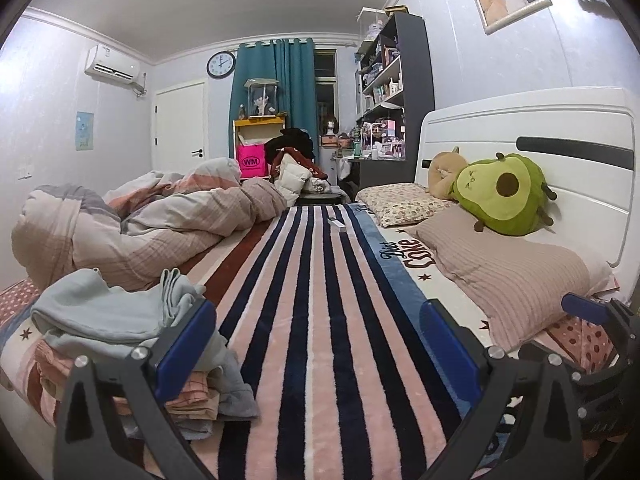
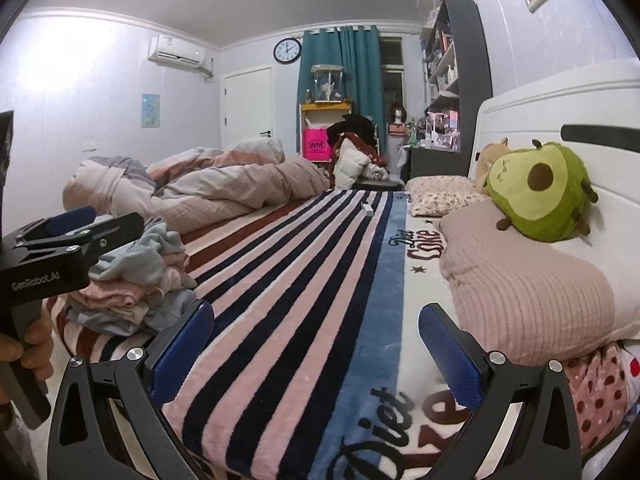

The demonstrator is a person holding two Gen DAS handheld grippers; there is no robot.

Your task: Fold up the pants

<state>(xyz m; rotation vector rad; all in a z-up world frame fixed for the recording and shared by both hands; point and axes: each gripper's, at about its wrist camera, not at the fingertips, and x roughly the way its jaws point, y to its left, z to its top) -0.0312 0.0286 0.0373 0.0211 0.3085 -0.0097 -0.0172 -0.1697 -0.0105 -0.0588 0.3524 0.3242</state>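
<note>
A heap of clothes, light blue on top of pink ones (image 1: 120, 316), lies on the bed at the left; it also shows in the right wrist view (image 2: 136, 280). Which piece is the pants I cannot tell. My left gripper (image 1: 320, 344) is open and empty above the striped blanket (image 1: 320, 280), its left finger just beside the heap. My right gripper (image 2: 316, 348) is open and empty over the blanket (image 2: 288, 280), to the right of the heap. The left gripper also shows from the side in the right wrist view (image 2: 72, 220).
A bunched duvet (image 1: 140, 216) lies behind the heap. Pillows (image 1: 512, 276) and an avocado plush (image 1: 504, 196) lie along the white headboard (image 1: 560, 128) at the right. A small white object (image 1: 338, 225) rests far along the blanket. Shelves and clutter stand beyond the bed.
</note>
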